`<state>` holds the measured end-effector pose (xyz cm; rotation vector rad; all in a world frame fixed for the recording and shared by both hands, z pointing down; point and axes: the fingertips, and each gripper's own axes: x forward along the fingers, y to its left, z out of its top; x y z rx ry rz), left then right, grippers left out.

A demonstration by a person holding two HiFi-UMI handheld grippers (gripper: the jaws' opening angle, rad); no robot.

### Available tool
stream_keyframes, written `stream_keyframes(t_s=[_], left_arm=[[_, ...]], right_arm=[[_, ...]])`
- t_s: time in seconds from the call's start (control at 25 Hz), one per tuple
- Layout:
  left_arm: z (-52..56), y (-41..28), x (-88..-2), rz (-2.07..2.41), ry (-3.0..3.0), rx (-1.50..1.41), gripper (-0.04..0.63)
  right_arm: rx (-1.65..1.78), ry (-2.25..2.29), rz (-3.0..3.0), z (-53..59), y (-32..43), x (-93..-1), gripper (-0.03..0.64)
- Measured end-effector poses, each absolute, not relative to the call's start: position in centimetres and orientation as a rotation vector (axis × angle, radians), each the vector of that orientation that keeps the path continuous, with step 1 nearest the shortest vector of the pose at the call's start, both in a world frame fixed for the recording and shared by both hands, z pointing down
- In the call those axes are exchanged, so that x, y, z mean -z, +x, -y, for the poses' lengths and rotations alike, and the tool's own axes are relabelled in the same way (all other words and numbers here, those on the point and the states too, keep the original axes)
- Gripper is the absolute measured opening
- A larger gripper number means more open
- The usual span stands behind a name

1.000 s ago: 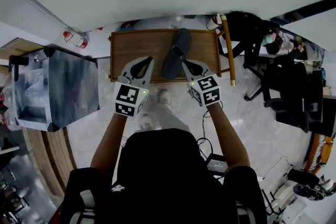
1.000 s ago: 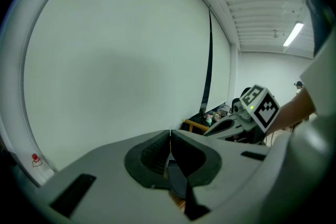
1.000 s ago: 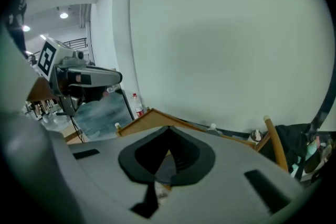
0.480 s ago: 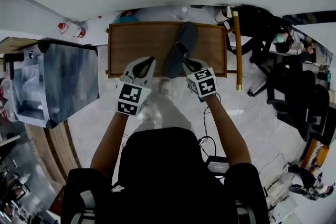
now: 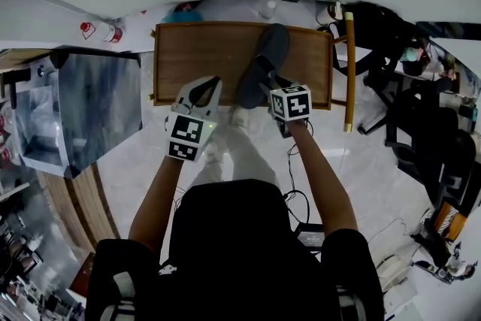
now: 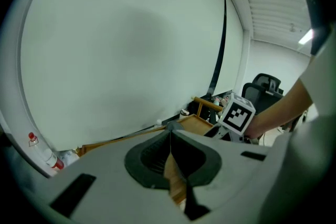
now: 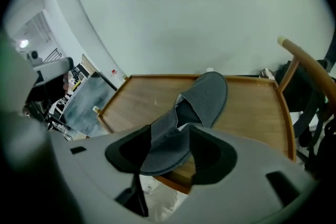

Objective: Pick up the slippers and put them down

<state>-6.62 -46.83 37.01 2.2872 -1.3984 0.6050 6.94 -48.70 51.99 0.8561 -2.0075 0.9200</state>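
Slipper (image 5: 264,60) lies on the worktop (image 5: 195,56), long axis diagonal, running away from the right tool (image 5: 272,92). Its near end sits between that tool's jaws, which have just been opening, pads off it. Left tool (image 5: 204,89) closed, empty, further off.

surface: wooden table (image 5: 195,56), raised rim | on it: one grey slipper (image 5: 270,49), diagonal, near end at front edge
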Motion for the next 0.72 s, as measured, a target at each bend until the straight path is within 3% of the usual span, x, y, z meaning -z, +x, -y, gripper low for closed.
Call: stream_keyframes(t_s=[0.32, 0.56, 0.72], left_arm=[[47.2, -7.4, -38.4, 1.412, 2.238, -0.588, 0.008], [46.9, -7.7, -39.0, 1.412, 2.223, -0.595, 0.008], [46.8, -7.7, -38.9, 1.403, 2.232, -0.584, 0.008]], right_arm=[[-1.038, 0.871, 1.928, 49.0, 6.6, -55.2, 0.197], [-1.013, 0.876, 1.897, 48.8, 6.5, -55.8, 0.080], [-0.989, 0.878, 1.884, 48.7, 6.3, -55.5, 0.043]])
